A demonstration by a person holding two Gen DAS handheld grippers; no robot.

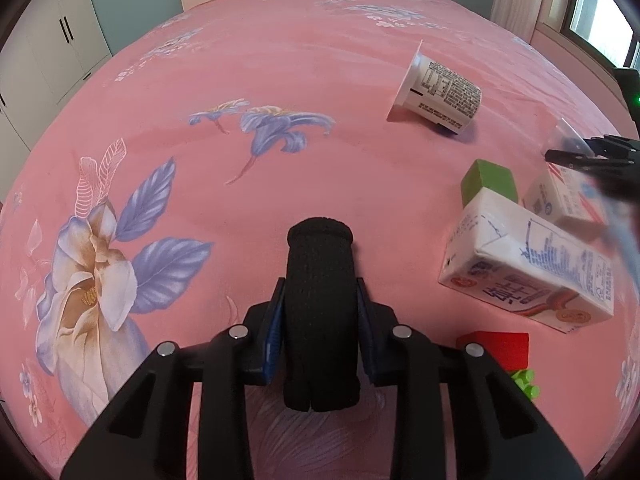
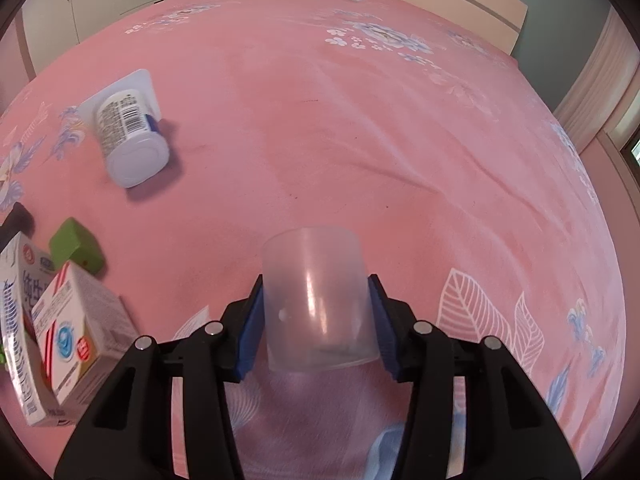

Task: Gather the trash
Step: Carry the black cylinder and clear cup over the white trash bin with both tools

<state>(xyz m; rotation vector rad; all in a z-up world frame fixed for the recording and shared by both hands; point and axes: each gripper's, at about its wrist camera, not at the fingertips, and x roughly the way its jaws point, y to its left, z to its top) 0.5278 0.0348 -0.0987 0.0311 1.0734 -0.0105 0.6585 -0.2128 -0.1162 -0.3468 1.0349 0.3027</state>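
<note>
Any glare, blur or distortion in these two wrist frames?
Left wrist: strong fisheye curve, right gripper smeared at the edge, window blown out. Right wrist: glare streak on the clear cup, cartons slightly soft.

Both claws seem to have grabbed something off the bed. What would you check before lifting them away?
1. Left gripper clamped on the black fabric roll: ok.
2. Right gripper clamped on the clear plastic cup: ok.
3. Cup uncrushed: ok, its walls look round.
4. Cup empty: cannot tell.
5. Bedsheet not pinched with either item: cannot tell.
6. Other trash out of the way: ok, the yogurt pot and milk carton lie off to the side.
</note>
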